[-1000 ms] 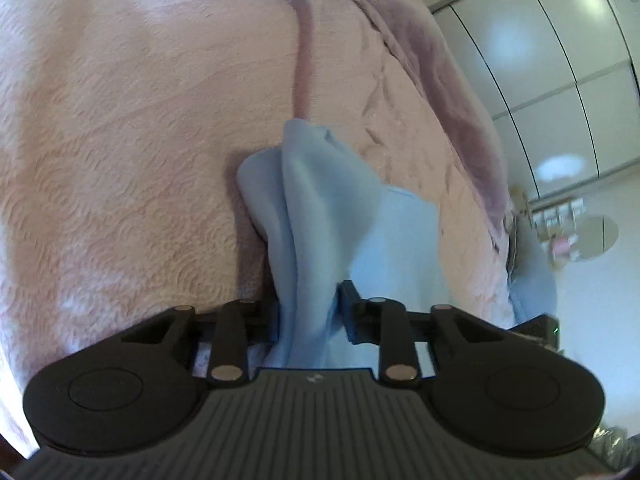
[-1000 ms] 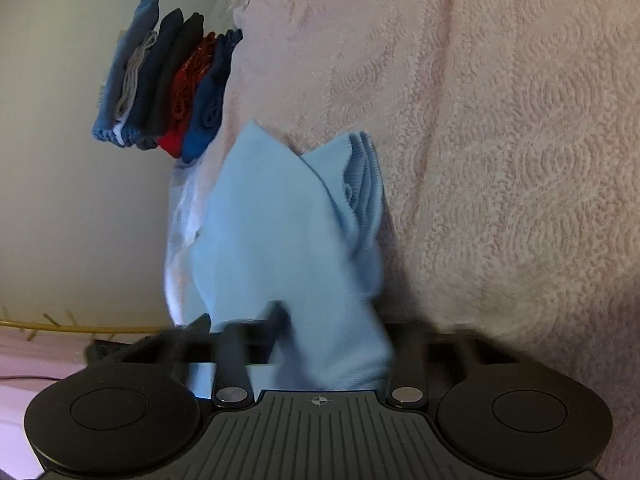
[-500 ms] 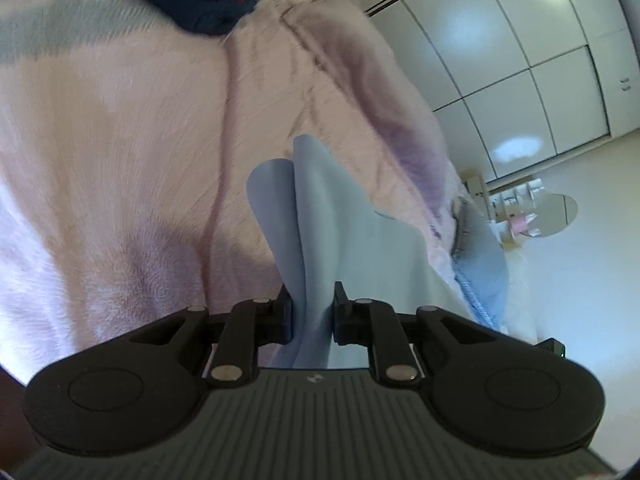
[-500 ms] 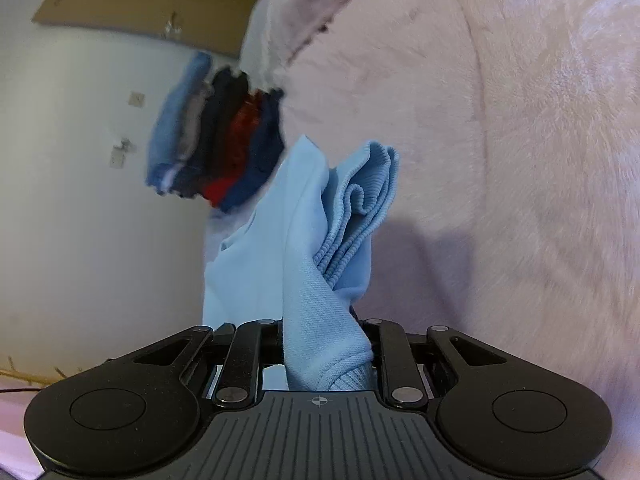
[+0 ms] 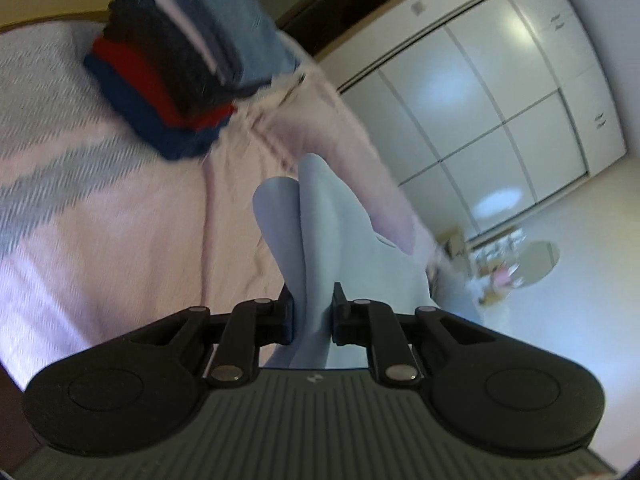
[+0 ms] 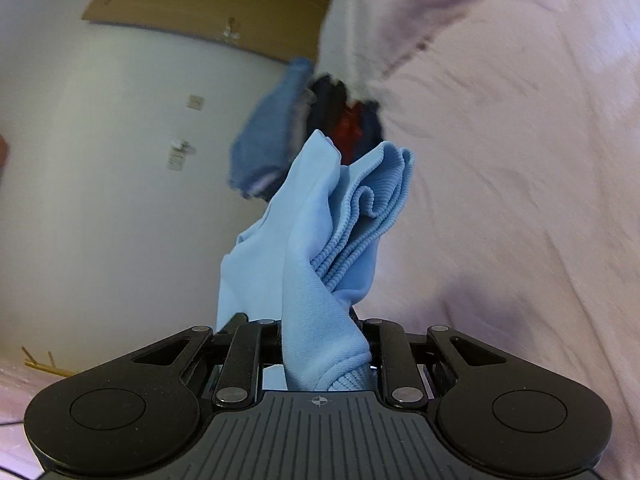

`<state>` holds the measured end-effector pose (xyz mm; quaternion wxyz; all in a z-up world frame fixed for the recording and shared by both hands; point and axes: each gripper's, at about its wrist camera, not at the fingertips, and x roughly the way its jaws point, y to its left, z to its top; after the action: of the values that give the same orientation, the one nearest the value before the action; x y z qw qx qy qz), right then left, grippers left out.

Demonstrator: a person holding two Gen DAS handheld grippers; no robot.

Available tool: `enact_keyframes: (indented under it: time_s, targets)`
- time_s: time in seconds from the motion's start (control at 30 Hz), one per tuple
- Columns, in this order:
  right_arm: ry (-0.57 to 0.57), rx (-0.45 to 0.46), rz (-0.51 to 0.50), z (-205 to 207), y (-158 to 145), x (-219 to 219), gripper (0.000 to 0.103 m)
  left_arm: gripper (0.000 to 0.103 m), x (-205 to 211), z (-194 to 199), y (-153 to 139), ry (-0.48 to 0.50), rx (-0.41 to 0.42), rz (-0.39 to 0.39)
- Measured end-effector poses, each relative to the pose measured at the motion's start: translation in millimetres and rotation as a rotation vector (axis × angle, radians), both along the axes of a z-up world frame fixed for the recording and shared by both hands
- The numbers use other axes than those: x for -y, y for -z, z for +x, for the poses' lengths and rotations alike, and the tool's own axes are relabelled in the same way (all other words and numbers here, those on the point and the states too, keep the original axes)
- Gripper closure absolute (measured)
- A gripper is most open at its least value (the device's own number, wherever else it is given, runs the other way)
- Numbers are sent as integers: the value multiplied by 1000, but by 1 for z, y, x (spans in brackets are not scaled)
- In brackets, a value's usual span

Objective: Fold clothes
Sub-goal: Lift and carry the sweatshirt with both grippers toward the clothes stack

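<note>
A light blue garment (image 5: 320,224) is pinched between both grippers above a pink bedspread (image 5: 120,220). My left gripper (image 5: 314,314) is shut on one bunched edge of it, and the cloth stands up in a fold past the fingers. My right gripper (image 6: 324,344) is shut on another part of the light blue garment (image 6: 320,240), where a ribbed hem curls to the right. The right fingertips are hidden by the cloth.
A stack of folded clothes (image 5: 188,68) in blue, black, red and navy lies on the bed beyond the garment, also seen as the stack (image 6: 288,128) in the right wrist view. White wardrobe doors (image 5: 500,100) and a pale floor lie to the right. A plain wall (image 6: 120,180) is at left.
Both grippers have lifted and tilted upward with the garment, away from the bedspread. The folded stack and the room have come into view. Both stayed shut on the cloth.
</note>
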<state>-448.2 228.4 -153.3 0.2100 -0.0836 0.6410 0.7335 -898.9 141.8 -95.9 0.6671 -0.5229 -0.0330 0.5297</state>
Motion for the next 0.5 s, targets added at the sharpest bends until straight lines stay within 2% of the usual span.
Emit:
enact_keyframes:
  time_s: [0.1,0.23,0.5]
  targets:
    - [13,-20,25,-32,-21,-15,84,91,-11,-20,-20,-21,5,46]
    - [65,-60,56,-93,-41,-41,84,91,-54,-83,-47,12,-1,109]
    - [225,-143,109,-232,-79,-104,84,91,-186,-227,-112,167,-46,188]
